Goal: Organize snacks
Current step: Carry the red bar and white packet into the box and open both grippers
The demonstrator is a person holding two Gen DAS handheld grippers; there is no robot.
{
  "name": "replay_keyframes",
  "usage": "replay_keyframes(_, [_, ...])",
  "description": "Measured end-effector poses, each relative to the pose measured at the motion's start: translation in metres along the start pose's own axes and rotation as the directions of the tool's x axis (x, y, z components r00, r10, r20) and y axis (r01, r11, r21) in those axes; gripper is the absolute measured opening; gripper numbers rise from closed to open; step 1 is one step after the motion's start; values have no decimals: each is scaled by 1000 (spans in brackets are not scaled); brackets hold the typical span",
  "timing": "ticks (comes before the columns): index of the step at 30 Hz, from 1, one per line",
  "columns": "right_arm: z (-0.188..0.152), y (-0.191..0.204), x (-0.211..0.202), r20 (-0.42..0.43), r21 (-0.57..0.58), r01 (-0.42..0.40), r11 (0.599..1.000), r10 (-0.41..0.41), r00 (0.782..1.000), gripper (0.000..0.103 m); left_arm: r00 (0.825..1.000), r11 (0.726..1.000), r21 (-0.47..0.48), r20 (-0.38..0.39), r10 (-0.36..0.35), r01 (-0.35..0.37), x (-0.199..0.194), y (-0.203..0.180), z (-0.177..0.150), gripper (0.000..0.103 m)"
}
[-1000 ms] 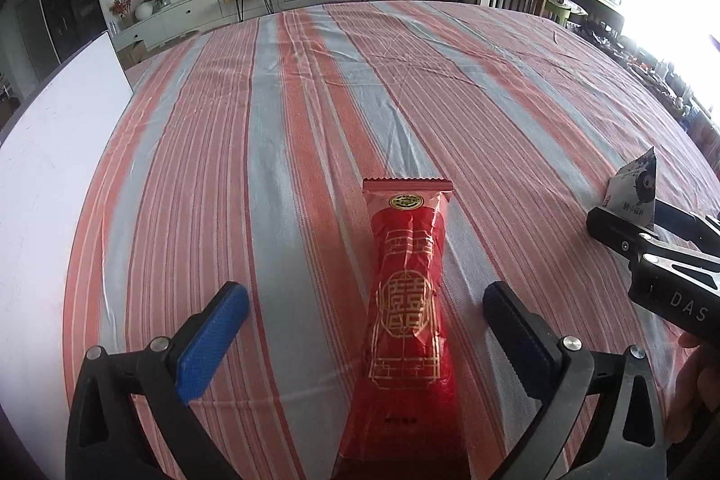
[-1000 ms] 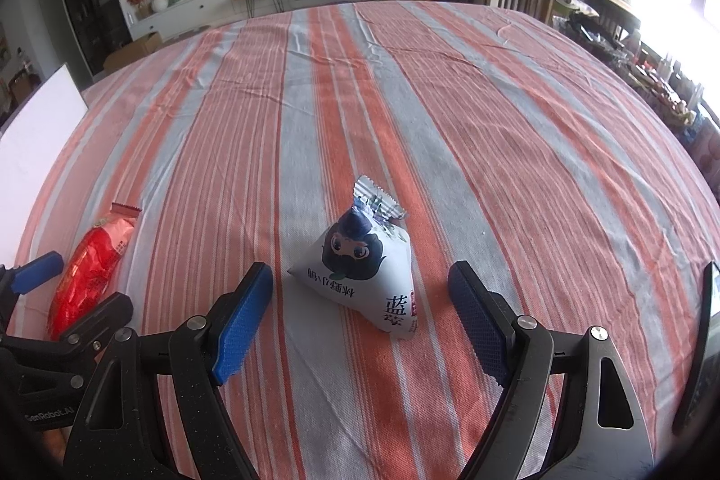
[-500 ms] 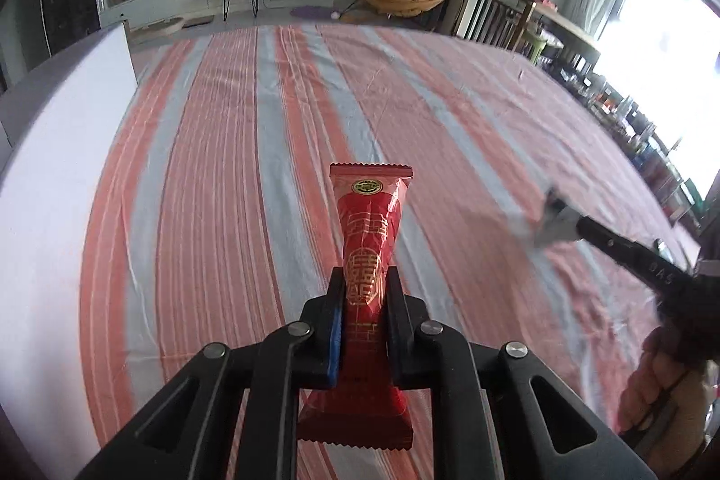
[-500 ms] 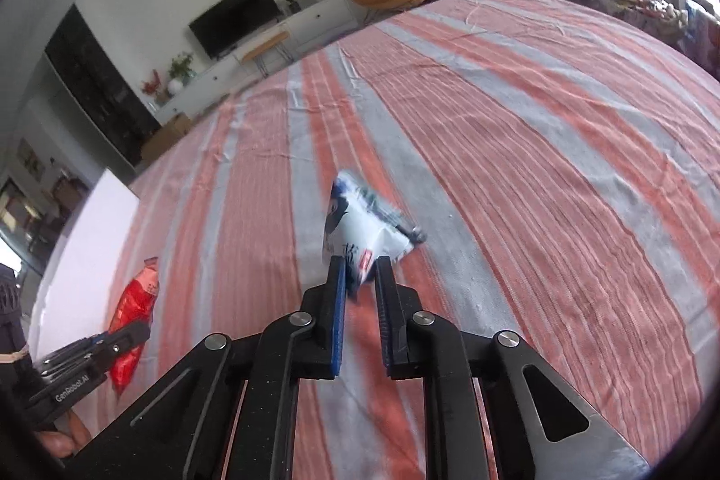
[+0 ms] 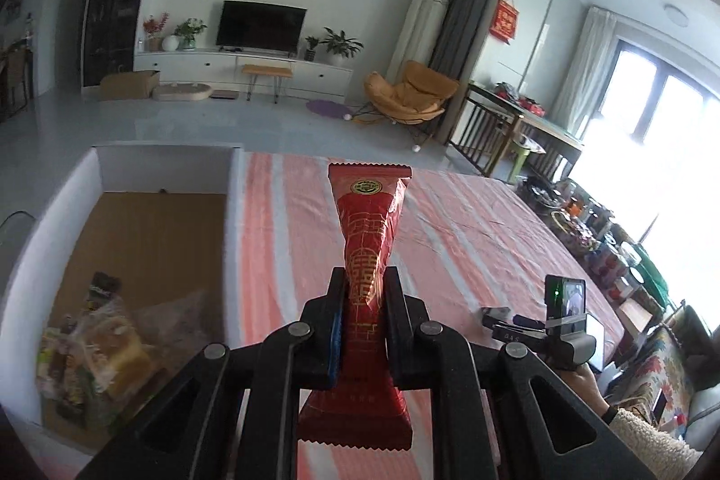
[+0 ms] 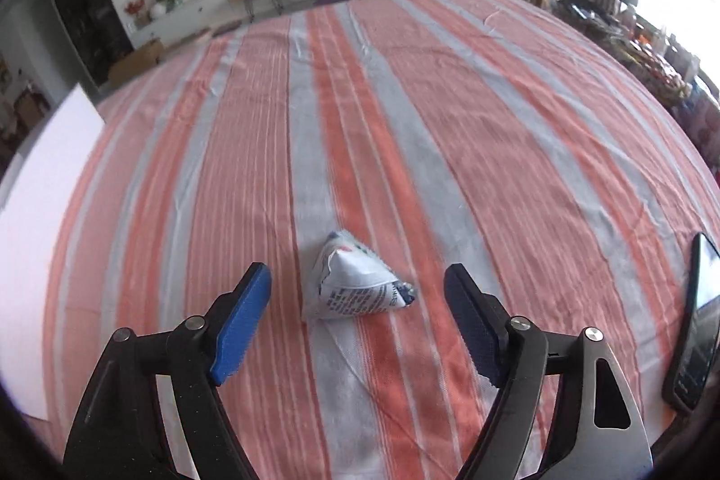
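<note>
My left gripper [image 5: 363,291] is shut on a long red snack packet [image 5: 366,255] with gold print, held up in the air over the striped tablecloth [image 5: 450,237]. To its left stands a white-walled cardboard box [image 5: 231,210] with several wrapped snacks [image 5: 99,340] in its near corner. In the right wrist view my right gripper [image 6: 357,295] has its jaws opening. A small white triangular snack pouch [image 6: 353,291] lies on the cloth between the blue pads [image 6: 243,316], touching neither. The right gripper [image 5: 499,318] also shows low on the right in the left wrist view.
A dark phone [image 6: 695,322] lies on the cloth at the right edge. The white box wall [image 6: 40,210] stands at the far left of the right wrist view. A hand in a fleecy sleeve [image 5: 643,439] holds the right gripper. Chairs and a cluttered side table [image 5: 585,219] stand beyond.
The left gripper shut on the red packet and lifted it high, bringing the box into view. The right gripper shut on the white pouch, then let it drop back onto the cloth.
</note>
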State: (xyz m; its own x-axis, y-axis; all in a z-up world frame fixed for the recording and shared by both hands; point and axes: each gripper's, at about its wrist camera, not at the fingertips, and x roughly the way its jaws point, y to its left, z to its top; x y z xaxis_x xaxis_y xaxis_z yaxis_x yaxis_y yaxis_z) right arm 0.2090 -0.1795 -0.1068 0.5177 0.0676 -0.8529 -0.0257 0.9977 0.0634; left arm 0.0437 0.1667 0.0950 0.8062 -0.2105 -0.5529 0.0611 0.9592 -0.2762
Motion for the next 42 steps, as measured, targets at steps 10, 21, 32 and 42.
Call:
replay_keyframes(10, [15,52,-83,139,14,-333,943,328,934,40,906,910,-26,-104,410,-414,3,126,-24,46])
replay_keyframes(21, [4,305,-185,-110,-324,-636,700,640,760,70,795,795,24,-6,607,-606,-24,123,-38,103])
replay_keyframes(32, [-21,336,-184,-158,-428,-492,758,474,866,70,675,678,24,-68,735,-735,-46,126,-40,103])
replay_keyframes(42, [-18,350,-175,-153,-471,-447,761,428,891,70,700,702,-22,-99,707,-712,-41,133,-46,103])
